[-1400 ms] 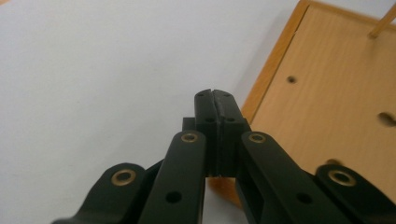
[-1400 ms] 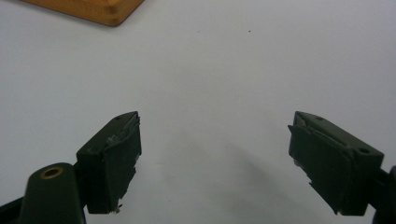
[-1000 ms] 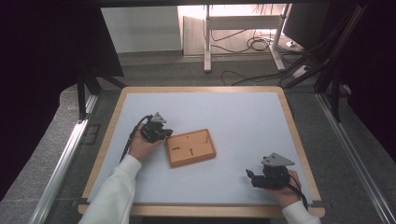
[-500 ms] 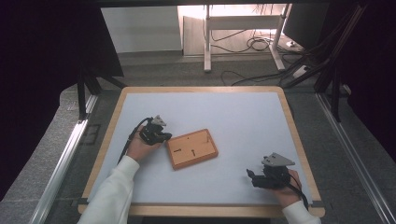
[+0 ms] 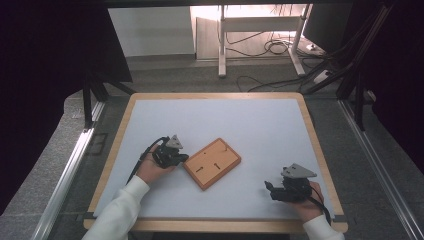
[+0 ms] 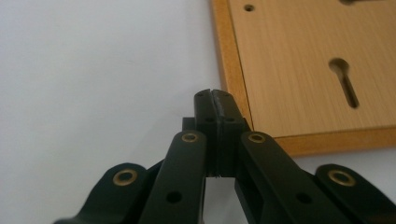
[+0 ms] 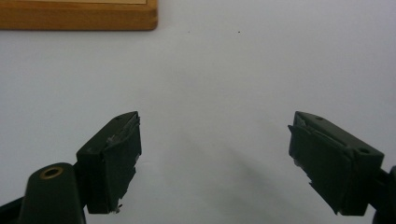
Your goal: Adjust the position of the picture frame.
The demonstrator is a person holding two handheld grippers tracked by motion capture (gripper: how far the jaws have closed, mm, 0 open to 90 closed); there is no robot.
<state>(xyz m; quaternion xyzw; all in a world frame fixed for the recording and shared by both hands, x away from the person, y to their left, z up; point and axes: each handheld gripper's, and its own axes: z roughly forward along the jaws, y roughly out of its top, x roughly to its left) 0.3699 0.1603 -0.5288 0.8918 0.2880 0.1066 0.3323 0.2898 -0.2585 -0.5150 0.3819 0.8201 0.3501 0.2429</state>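
Wooden board lies flat on the white bench, slightly left of centre, turned at an angle to the bench edges, slotted face up. I have the left claw at its left corner, jaws pressed together with nothing between them. In the left gripper view the closed tips sit against the raised rim of the board, at or just beside it; I cannot tell whether they actually touch. My reading: closed jaws make a blunt pusher, suited to nudging or turning the board by its edge rather than lifting it

Right claw rests low on the bench near the front right corner, well apart from the board, jaws spread wide and empty. In its own view the spread tips frame bare white surface, with one board corner far ahead. I judge it parked out of the board's way, ready to steady the far side if needed
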